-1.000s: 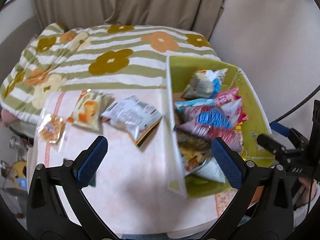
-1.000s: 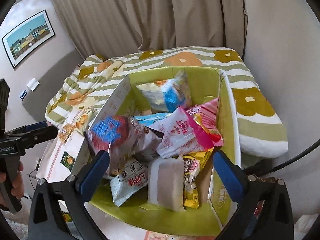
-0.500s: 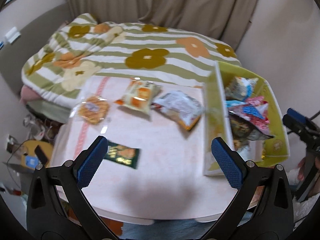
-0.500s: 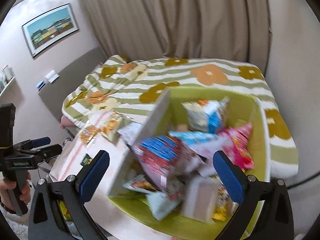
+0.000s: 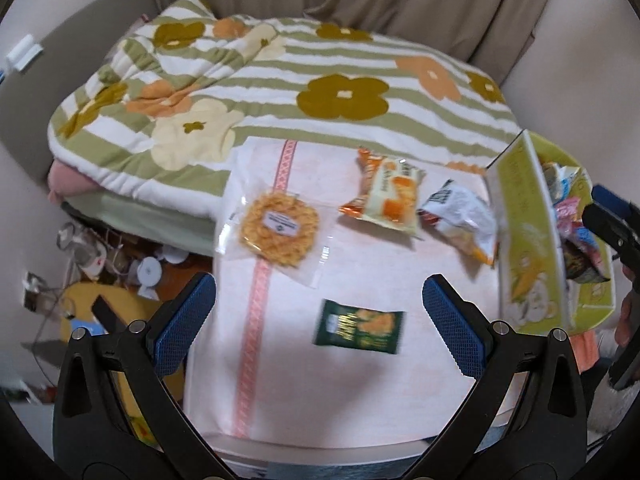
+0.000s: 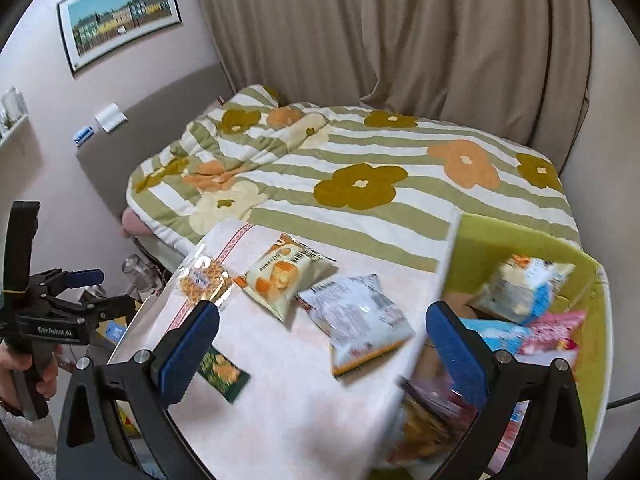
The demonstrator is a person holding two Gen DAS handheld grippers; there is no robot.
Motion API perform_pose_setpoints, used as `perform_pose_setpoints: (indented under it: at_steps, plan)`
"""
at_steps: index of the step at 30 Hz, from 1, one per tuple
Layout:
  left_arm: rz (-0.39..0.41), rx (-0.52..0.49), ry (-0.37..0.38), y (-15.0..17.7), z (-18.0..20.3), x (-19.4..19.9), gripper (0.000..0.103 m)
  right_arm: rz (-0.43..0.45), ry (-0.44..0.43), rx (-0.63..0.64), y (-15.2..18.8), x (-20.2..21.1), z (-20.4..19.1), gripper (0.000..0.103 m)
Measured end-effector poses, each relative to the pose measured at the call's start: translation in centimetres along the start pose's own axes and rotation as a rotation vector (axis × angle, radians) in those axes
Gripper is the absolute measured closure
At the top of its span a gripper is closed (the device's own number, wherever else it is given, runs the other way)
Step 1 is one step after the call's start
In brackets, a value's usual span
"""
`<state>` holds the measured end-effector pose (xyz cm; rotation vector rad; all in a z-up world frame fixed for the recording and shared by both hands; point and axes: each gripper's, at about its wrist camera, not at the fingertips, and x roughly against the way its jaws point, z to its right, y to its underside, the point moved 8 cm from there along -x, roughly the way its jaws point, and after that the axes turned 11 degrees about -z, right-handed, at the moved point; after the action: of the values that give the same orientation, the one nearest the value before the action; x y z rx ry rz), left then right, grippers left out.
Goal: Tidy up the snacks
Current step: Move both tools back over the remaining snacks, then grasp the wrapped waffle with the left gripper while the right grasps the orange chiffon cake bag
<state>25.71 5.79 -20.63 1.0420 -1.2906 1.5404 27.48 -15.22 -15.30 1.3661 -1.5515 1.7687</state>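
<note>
Several snack packets lie on the pink-white table [image 5: 360, 400]: a dark green packet [image 5: 357, 327], a clear bag with a round orange cracker [image 5: 278, 230], an orange-and-cream packet [image 5: 386, 196] and a white-silver bag [image 5: 464, 216]. The green box [image 5: 524, 236] at the right holds several more snacks. My left gripper [image 5: 320, 320] is open and empty, above the green packet. My right gripper [image 6: 318, 350] is open and empty, above the table near the white-silver bag [image 6: 356, 316] and the box [image 6: 592, 344].
A bed with a green-striped flowered quilt [image 5: 280, 92] lies behind the table. Clutter and a yellow object [image 5: 104, 308] sit on the floor to the left. Curtains [image 6: 400, 40] hang behind. The left gripper also shows in the right wrist view [image 6: 60, 300].
Both grippers have swung left, away from the box and over the table. The dark green packet and round cracker bag have come into view. Both grippers stayed open.
</note>
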Motion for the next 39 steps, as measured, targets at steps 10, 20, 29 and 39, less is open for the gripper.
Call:
perform_pose_setpoints:
  at_steps: [10,20,29,39]
  plan:
    - [-0.176,-0.161,0.060,-3.8,-3.0,-8.3,0.000,-0.140,0.003,-0.135,-3.1,-9.4,-4.0,0.000]
    - [-0.280,-0.284,0.054,-4.7,-2.4,-14.8,0.000,-0.227,0.043,-0.256,-2.8,-15.3,-4.6,0.000]
    - [-0.320,-0.317,-0.024,-5.0,-2.3,-17.6,0.000,-0.251,0.084,-0.243,-3.2,-17.9,-4.5,0.000]
    - [-0.304,-0.329,-0.076,-5.4,-2.5,-18.8,0.000,-0.295,0.065,-0.239,-3.3,-20.8,-4.4,0.000]
